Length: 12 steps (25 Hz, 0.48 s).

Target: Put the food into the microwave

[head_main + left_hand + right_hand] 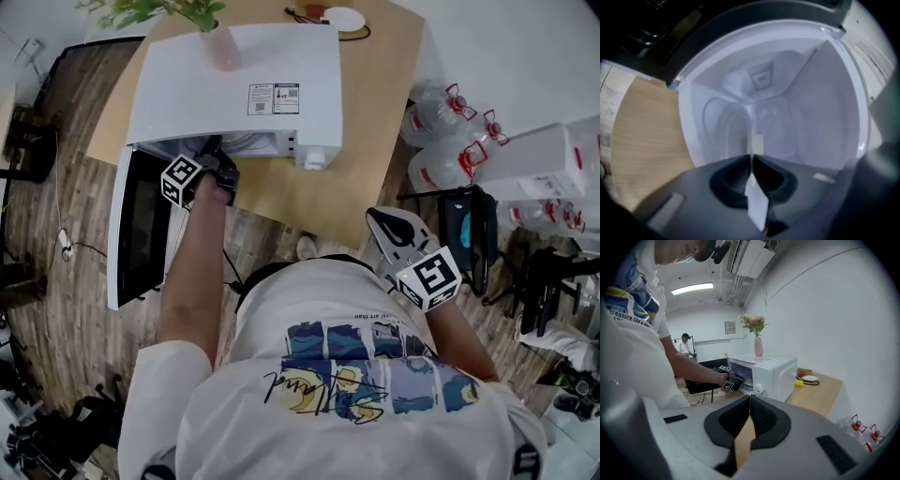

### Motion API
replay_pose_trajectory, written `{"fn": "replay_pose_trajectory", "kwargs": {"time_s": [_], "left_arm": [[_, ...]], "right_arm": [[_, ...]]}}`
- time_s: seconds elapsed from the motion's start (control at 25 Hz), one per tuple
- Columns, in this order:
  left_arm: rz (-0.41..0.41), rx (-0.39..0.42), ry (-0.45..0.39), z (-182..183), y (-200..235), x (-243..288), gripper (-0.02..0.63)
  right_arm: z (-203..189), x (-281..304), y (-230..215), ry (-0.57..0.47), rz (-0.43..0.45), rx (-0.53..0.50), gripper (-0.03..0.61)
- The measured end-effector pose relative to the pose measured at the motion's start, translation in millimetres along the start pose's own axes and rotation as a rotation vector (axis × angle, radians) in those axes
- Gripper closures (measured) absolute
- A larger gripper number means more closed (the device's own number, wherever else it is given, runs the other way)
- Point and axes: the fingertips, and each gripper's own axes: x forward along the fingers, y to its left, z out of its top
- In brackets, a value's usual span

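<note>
The food I can't pin down. In the right gripper view a pale dish-like shape (746, 385) lies low in the mouth of the microwave (773, 371), and I cannot tell whether it is a loaded plate or only the turntable. The left gripper view looks straight into the white cavity (787, 108), but it is too blurred to settle the matter.

I have the left tongs (752, 157) pressed together with nothing between them, right at the cavity's opening. The door (141, 225) stands fully open on the left. The right tongs (750, 401) are likewise pressed together and empty, held back close to the person's shirt and well apart from the desk (375, 112). At the desk's far end sits a small plate (342, 19), apart from the microwave.

My reading is this. If that dish carries the food, the loading is done, and what remains is to draw the left tongs out and shut the door. If not, the food has yet to be fetched.
</note>
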Motion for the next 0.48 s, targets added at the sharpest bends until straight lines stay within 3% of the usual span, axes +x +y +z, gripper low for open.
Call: {"fn": "replay_pose_trajectory", "kwargs": {"time_s": [0.2, 0.48], "left_arm": [[0.066, 0.046, -0.007, 1.7, 2.3, 5.7, 0.591], [0.224, 0.271, -0.003, 5.0, 6.7, 7.2, 0.552]], "right_arm": [[-3.7, -1.9, -6.4, 0.006, 0.004, 0.005, 0.571], [-3.6, -1.0, -14.0, 0.0, 0.014, 0.006, 0.571]]}}
